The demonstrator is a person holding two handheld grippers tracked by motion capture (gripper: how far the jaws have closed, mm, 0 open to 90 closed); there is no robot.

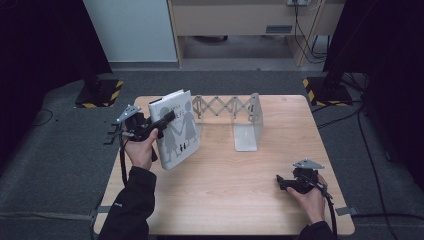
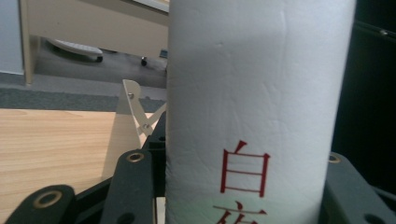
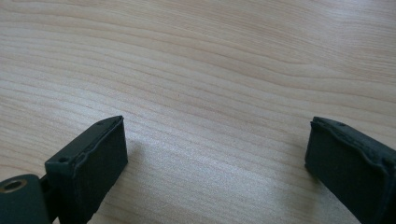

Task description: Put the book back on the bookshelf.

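The white book point(image 1: 177, 129) is held clear of the counter point(image 1: 225, 190) at its left side, clamped across the spine by the left hand-held gripper point(image 1: 165, 120); in the left gripper view the spine point(image 2: 252, 107) is seen pressed between both jaws. The book's long axis is kept roughly upright, slightly tilted. The expanding book rack point(image 1: 235, 117) is found just to the right of the book, apparently not yet touched, though the gap is hard to judge. The left hand is much the nearer to it. The right hand-held gripper point(image 1: 282, 182) is rested near the counter's right front, jaws spread wide, nothing between them.
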